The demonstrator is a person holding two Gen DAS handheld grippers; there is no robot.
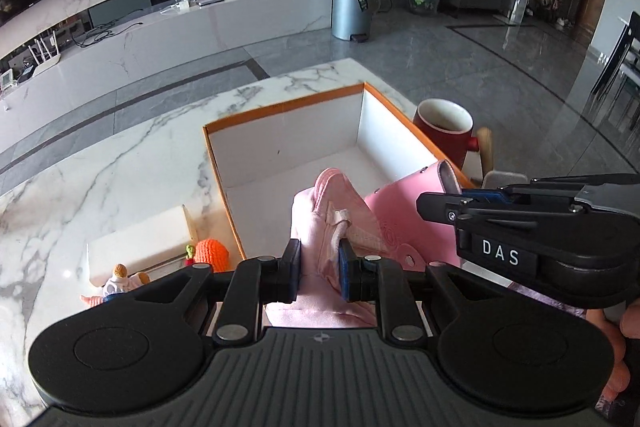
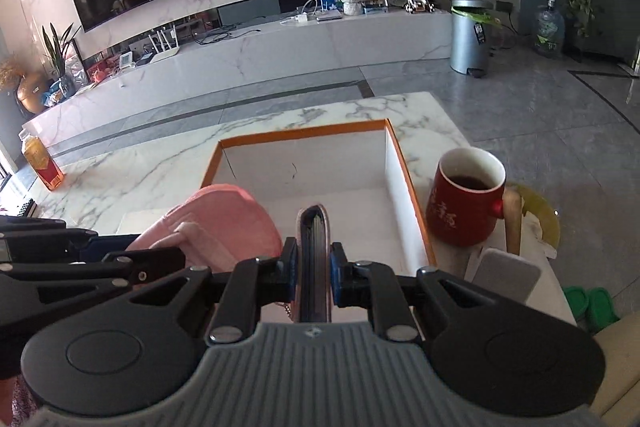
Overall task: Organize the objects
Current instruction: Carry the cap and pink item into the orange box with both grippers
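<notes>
An orange-rimmed white box (image 1: 280,109) stands open on the marble table; it also shows in the right wrist view (image 2: 304,138). My left gripper (image 1: 319,263) is shut on a pale pink fabric cap (image 1: 320,211) held over the box's near edge. My right gripper (image 2: 314,269) is shut on a pink notebook-like case (image 2: 313,239), held edge-on above the box. In the left wrist view the right gripper (image 1: 440,205) reaches in from the right, holding the pink case (image 1: 404,199). The cap (image 2: 224,223) shows left of my right gripper.
A red mug (image 2: 466,205) with dark liquid stands right of the box, next to a wooden handle (image 2: 513,223). An orange crochet toy (image 1: 211,251), a small figurine (image 1: 118,281) and a white block (image 1: 140,245) lie left of the box. A bottle (image 2: 40,163) stands far left.
</notes>
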